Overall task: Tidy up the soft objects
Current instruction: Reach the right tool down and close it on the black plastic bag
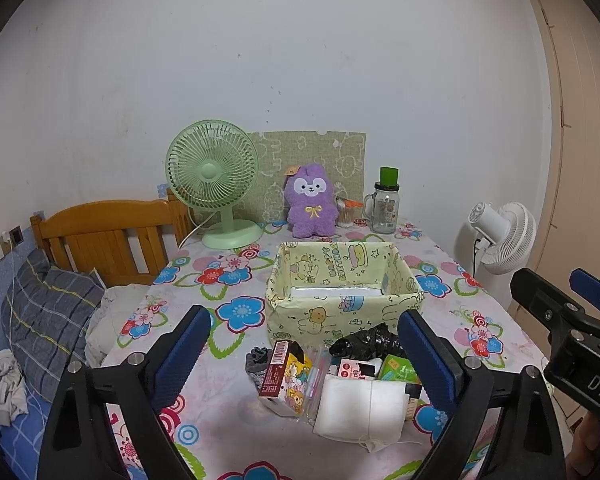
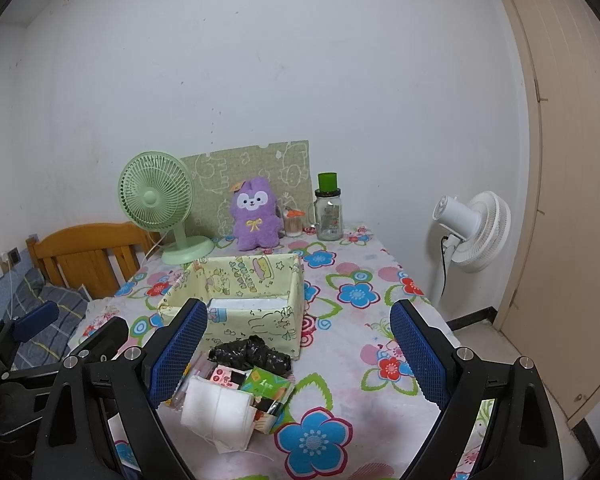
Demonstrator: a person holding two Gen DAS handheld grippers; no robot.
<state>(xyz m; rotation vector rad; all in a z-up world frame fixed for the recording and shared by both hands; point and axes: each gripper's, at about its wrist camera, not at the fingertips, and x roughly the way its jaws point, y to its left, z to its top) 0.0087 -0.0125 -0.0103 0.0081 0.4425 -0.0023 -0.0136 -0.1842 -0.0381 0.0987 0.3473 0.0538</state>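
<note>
Left gripper (image 1: 304,354): jaws wide, holding nothing, above the pile.
Right gripper (image 2: 298,354): jaws wide, holding nothing.
Yellow box (image 1: 342,312): on the counter (image 1: 220,400), only a white sheet lining its bottom.
Pile: white cloth (image 1: 360,406), black bag (image 1: 364,342), grey sock (image 1: 258,362), small packets, just before the box.

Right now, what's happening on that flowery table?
A person holds two tongs over the table, both open and holding nothing. The left tongs and right tongs hover above a pile of small things: a white cloth, a black bag and little packets. The yellow box behind the pile waits. Nothing has been picked up.
</note>
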